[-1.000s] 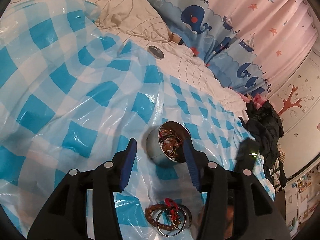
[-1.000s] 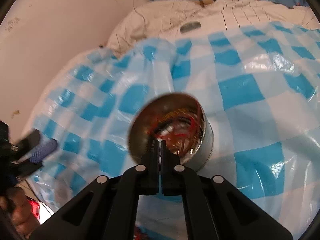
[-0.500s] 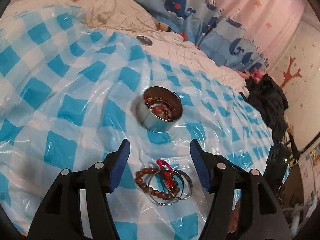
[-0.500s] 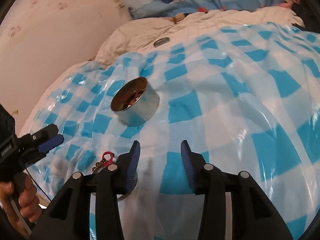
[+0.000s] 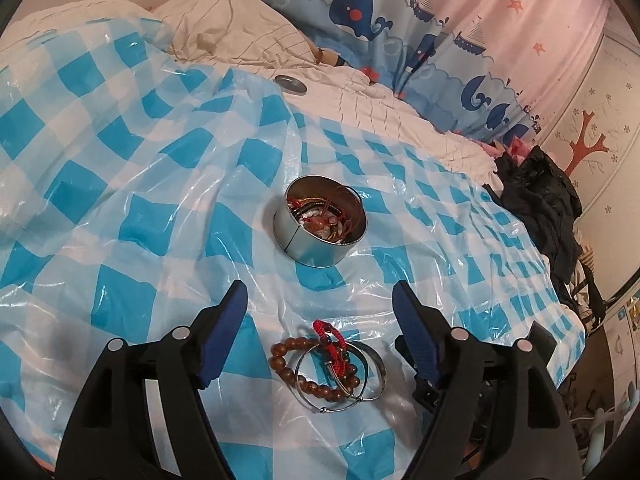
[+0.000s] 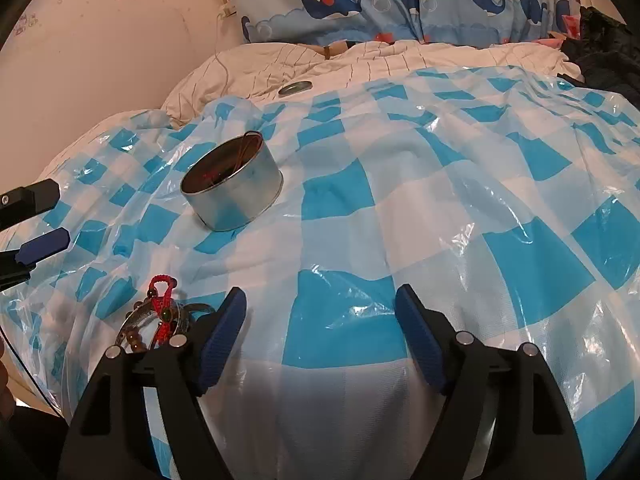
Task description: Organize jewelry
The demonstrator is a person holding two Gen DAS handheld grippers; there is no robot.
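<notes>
A round metal tin (image 5: pixel 320 226) holding several red cords and beads sits on the blue-and-white checked plastic sheet (image 5: pixel 120 160). Nearer to me lies a loose pile: a brown bead bracelet (image 5: pixel 308 380), a red braided cord (image 5: pixel 326 330) and silver bangles (image 5: pixel 370 364). My left gripper (image 5: pixel 320 300) hovers over that pile, jaws opening, nothing between them. In the right wrist view the tin (image 6: pixel 232 184) is upper left and the pile (image 6: pixel 160 320) sits beside the left finger. My right gripper (image 6: pixel 320 304) has its jaws opening over bare sheet, holding nothing.
The tin's lid (image 5: pixel 291 82) lies on the cream quilt (image 5: pixel 360 92) beyond the sheet. A whale-print curtain (image 5: pixel 360 12) hangs behind the bed. Dark clothing (image 5: pixel 540 208) is heaped at the right edge. The left gripper's fingers (image 6: pixel 36 240) show at the right view's left edge.
Both grippers pulled back from the tin toward me. The right one, shut inside the tin before, has opened wide. The left jaws widened and now stand over the bracelet pile.
</notes>
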